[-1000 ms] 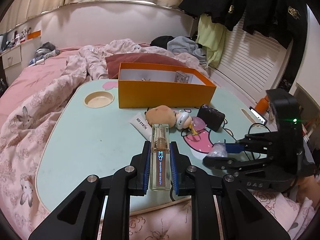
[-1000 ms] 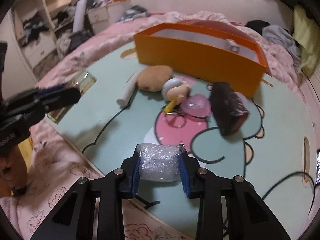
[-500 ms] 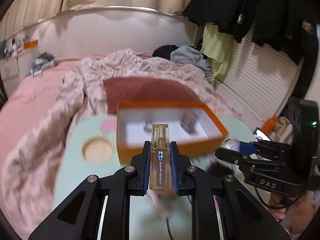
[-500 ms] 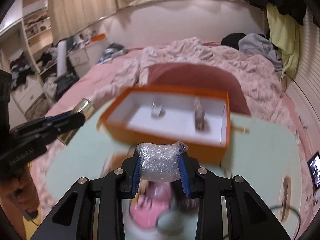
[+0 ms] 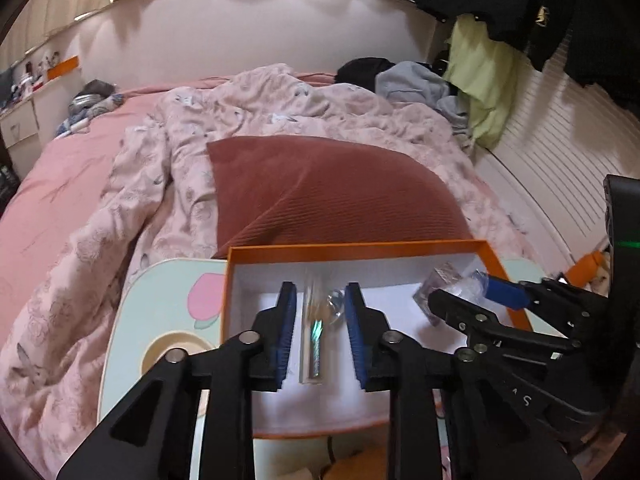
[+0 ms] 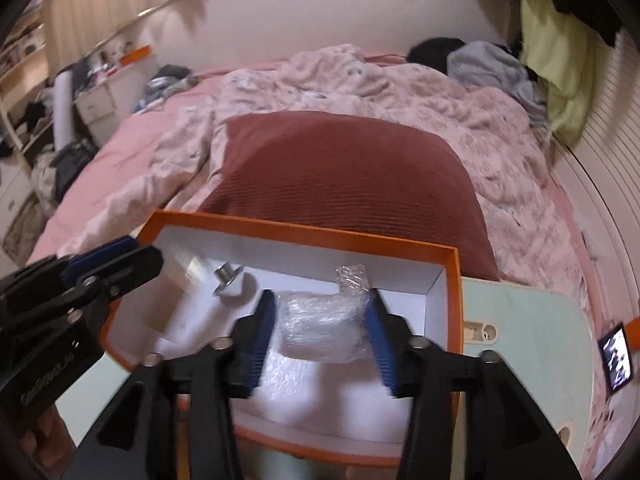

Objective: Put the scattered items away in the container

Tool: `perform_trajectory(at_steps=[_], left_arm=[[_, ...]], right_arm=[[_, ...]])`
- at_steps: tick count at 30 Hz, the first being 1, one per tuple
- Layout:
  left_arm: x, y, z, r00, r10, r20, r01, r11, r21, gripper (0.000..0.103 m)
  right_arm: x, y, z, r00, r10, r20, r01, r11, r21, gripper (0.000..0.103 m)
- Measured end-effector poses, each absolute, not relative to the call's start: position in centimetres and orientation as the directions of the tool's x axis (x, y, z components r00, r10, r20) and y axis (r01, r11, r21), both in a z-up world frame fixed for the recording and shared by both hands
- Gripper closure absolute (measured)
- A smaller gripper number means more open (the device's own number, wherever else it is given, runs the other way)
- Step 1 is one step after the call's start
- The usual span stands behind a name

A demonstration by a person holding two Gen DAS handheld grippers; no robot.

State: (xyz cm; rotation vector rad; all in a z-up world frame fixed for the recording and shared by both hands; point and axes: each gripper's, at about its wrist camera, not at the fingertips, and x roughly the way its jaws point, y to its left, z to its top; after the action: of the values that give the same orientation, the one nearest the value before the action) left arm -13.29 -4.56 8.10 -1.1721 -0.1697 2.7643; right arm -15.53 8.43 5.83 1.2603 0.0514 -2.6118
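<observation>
In the lower half of both wrist views, an orange box (image 5: 360, 246) with a white interior is seen standing on a pale green surface (image 5: 160, 292) printed with a pink motif.

Left gripper (image 5: 320, 312): its jaws are opening, and a gap is visible on both sides of a clear slender bottle (image 5: 312, 336) (blurred, greenish lettering on its side) that is seen between the blue pads (image 5: 286, 328) over the box floor. Whether the bottle is resting on the floor cannot be told.

Right gripper (image 6: 320, 316): its jaws are likewise opening. A plastic-wrapped bundle (image 6: 324, 326) is seen between them over the box interior; a gap is visible at the frame-left pad, while at the frame-right pad contact cannot be told.

Other contents of the box: a small metallic round piece (image 6: 226, 278) near the far wall, left of centre in the right wrist view, and a crumpled scrap of clear film (image 6: 352, 276) against the far wall.

Surroundings: a rust-red ribbed pillow (image 5: 332, 188) is seen just beyond the box, on a bed with a pink floral quilt (image 5: 100, 240). Clothing (image 5: 476, 76) is hung at the upper right of the left wrist view. A lit phone screen (image 6: 616, 360) is visible at the right edge of the right wrist view.
</observation>
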Motion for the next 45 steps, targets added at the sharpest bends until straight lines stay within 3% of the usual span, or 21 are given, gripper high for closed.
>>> perform_trajectory(at_steps=[1,3,4,7,15,20,25,31,36,37,38,41,43,45], left_arm=[[-13.0,-4.5,8.3,-0.701,0.166,-0.693,-0.082,-0.985,-0.152,0.062],[-12.1,-4.5,9.0,-0.73,0.163,-0.664,-0.083,-0.985,-0.15,0.029],[-11.7,-4.6,9.3,-0.746,0.161,-0.646,-0.082,-0.985,-0.151,0.026],[-10.0,-4.7,10.4,-0.771,0.172,-0.614,-0.092,-0.983,-0.16,0.026],[-4.7,-3.8,9.9,-0.714,0.225,-0.663,-0.147,-0.974,-0.173,0.026],[0.7,-2.4,7.4,-0.676,0.23,-0.7,-0.172,-0.973,-0.153,0.026],[4.7,-1.7,4.0,-0.646,0.141,-0.75,-0.116,-0.99,-0.085,0.026],[6.0,-3.1,2.4,-0.633,0.077,-0.77,-0.022,-0.996,-0.082,0.026],[5.8,-3.3,0.8,-0.598,0.048,-0.8,-0.001,-0.998,-0.06,0.026],[5.8,-3.2,0.6,-0.595,0.045,-0.803,-0.002,-0.998,-0.055,0.026],[5.8,-3.2,0.5,-0.596,0.035,-0.802,-0.002,-0.999,-0.042,0.025],[5.7,-3.0,0.3,-0.596,0.035,-0.802,-0.007,-0.999,-0.038,0.015],[5.4,-3.0,0.0,-0.588,0.041,-0.808,-0.013,-0.999,-0.041,0.001],[5.3,-3.1,-0.1,-0.589,0.044,-0.807,-0.017,-0.999,-0.042,0.0]], right_arm=[[-15.3,8.7,6.0,-0.609,-0.205,-0.766,0.221,-0.972,0.084,0.037],[-14.9,9.2,6.4,-0.625,-0.215,-0.75,0.213,-0.972,0.101,0.033],[-14.5,9.4,6.6,-0.63,-0.221,-0.744,0.215,-0.971,0.107,0.033],[-12.9,9.9,7.3,-0.642,-0.234,-0.73,0.223,-0.968,0.114,0.033],[-5.3,11.1,8.0,-0.645,-0.274,-0.714,0.283,-0.953,0.11,0.032],[0.1,12.0,6.1,-0.599,-0.26,-0.757,0.313,-0.946,0.077,0.031],[3.8,12.7,2.9,-0.585,-0.166,-0.794,0.293,-0.956,-0.016,0.031],[4.6,13.3,0.6,-0.544,-0.135,-0.828,0.254,-0.967,-0.009,0.031],[4.7,13.6,0.0,-0.552,-0.101,-0.828,0.215,-0.976,-0.024,0.017],[4.5,13.6,-0.2,-0.544,-0.099,-0.833,0.212,-0.977,-0.022,0.006],[4.4,13.6,-0.3,-0.536,-0.097,-0.839,0.21,-0.977,-0.021,0.0],[4.2,13.6,-0.3,-0.532,-0.097,-0.841,0.211,-0.977,-0.021,0.0],[4.2,13.6,-0.3,-0.533,-0.097,-0.841,0.213,-0.977,-0.022,0.0],[4.2,13.6,-0.3,-0.533,-0.097,-0.84,0.213,-0.977,-0.022,0.0]])
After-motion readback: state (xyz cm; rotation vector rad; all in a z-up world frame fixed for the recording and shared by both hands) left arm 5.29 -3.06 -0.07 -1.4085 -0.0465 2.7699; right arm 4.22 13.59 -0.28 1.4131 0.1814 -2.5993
